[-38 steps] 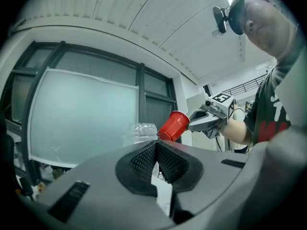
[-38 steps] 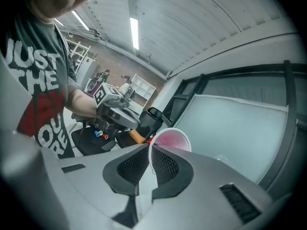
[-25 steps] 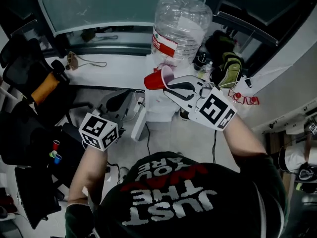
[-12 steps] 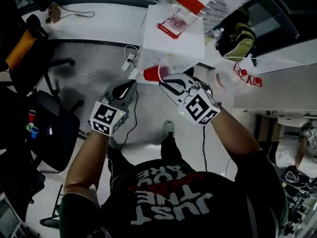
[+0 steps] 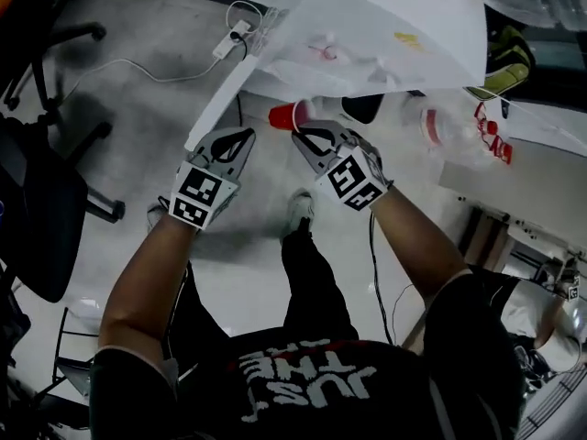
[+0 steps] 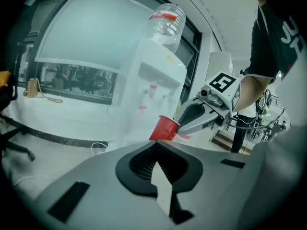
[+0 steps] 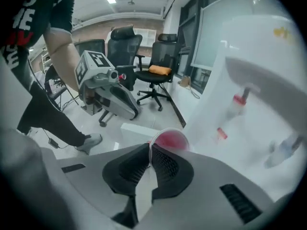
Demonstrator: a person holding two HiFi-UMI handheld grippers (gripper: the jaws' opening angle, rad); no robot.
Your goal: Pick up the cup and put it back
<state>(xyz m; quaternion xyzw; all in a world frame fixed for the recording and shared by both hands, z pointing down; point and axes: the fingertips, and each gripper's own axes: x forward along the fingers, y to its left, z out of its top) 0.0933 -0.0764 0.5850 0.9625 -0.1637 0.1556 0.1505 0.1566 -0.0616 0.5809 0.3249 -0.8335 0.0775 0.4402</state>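
Note:
A red cup (image 5: pixel 285 115) hangs tilted in front of the white water dispenser (image 5: pixel 394 26), below its taps. My right gripper (image 5: pixel 306 136) is shut on the cup's rim, one pad inside and one outside. The right gripper view shows the cup's open mouth (image 7: pixel 171 140) just beyond the jaws (image 7: pixel 149 150), with the dispenser's red taps (image 7: pixel 239 99) to the right. My left gripper (image 5: pixel 240 142) is held beside it at the left, shut and holding nothing. From the left gripper view the cup (image 6: pixel 164 128) shows ahead with the right gripper (image 6: pixel 188 123) on it.
A big clear water bottle (image 6: pixel 165 23) tops the dispenser (image 6: pixel 153 90). A power strip with a white cable (image 5: pixel 231 39) lies on the floor by its base. Black office chairs (image 7: pixel 154 75) stand behind, another (image 5: pixel 41 218) at my left. My shoes (image 5: pixel 298 211) are below the grippers.
The head view has tipped down, so the dispenser slid to the top of the picture. The right gripper kept the cup and came lower; the left gripper rose beside it.

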